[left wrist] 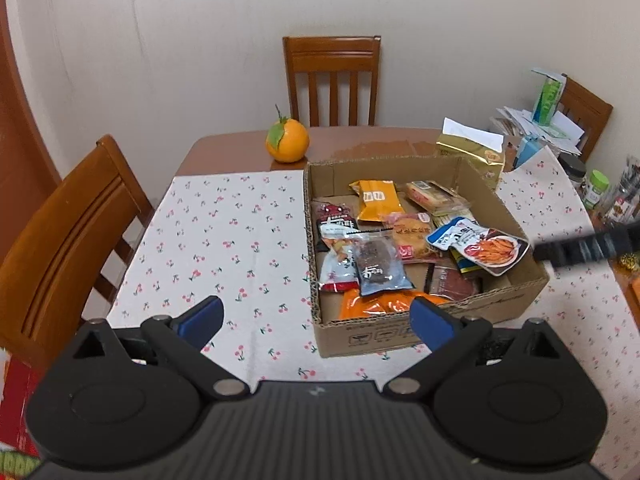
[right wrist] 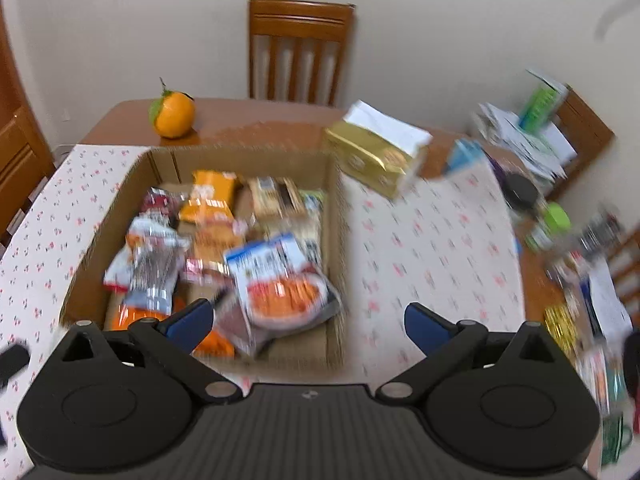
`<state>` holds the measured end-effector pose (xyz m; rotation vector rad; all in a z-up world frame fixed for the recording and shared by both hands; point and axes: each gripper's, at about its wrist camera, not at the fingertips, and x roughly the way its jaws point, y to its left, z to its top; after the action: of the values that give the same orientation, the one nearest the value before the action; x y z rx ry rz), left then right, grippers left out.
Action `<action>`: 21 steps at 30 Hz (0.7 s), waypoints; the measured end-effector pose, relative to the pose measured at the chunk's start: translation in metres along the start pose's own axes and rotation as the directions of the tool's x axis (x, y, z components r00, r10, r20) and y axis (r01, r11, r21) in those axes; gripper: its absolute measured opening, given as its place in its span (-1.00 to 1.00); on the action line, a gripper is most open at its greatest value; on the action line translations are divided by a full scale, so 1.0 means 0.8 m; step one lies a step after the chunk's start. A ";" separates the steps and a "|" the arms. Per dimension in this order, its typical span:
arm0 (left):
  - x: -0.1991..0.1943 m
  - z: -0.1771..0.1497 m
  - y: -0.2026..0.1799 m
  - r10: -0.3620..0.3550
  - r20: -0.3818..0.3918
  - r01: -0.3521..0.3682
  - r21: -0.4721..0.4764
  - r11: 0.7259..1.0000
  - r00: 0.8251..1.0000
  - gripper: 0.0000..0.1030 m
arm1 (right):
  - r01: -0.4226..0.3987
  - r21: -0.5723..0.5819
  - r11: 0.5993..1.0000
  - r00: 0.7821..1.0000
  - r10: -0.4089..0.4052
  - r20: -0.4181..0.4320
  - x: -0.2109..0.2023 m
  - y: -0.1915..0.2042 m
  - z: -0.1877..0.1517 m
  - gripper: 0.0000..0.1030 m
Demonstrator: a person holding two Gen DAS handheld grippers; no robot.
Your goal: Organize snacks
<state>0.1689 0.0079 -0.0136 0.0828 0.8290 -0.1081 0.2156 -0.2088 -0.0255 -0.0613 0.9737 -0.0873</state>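
Observation:
An open cardboard box on the cherry-print tablecloth holds several snack packets. A blue-and-white pouch with an orange food picture lies on top at the box's right side. An orange packet lies toward the back. My left gripper hovers open over the box's near left corner with nothing between its blue pads. My right gripper is open and empty above the box's near right corner; in the left wrist view one blurred black finger of the right gripper shows beyond the box's right wall.
A large orange fruit with a leaf sits on the bare table behind the box. A gold packet, papers, jars and small packets crowd the right side. Wooden chairs stand behind and to the left.

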 end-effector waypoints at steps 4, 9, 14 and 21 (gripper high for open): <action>-0.015 0.009 -0.010 0.022 -0.006 -0.022 0.017 1.000 1.000 0.92 | 0.015 0.052 0.999 1.000 -0.015 -0.004 -0.037 -0.005 -0.028 1.00; -0.034 0.012 -0.024 0.041 0.002 -0.041 0.059 0.997 0.999 0.92 | 0.005 0.056 0.998 1.000 -0.007 0.026 -0.077 0.003 -0.040 1.00; -0.054 0.016 -0.028 0.038 0.021 -0.039 0.050 0.998 0.999 0.93 | -0.014 0.051 0.999 0.998 0.012 0.055 -0.100 0.007 -0.041 1.00; -0.062 0.016 -0.026 0.043 0.026 -0.043 0.012 0.999 0.999 0.93 | -0.036 0.048 0.998 0.997 0.032 0.076 -0.114 0.009 -0.041 1.00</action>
<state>0.1428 -0.0109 0.0310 0.1106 0.8010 -0.0736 0.1378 -0.1925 0.0300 -0.0029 0.8970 -0.0772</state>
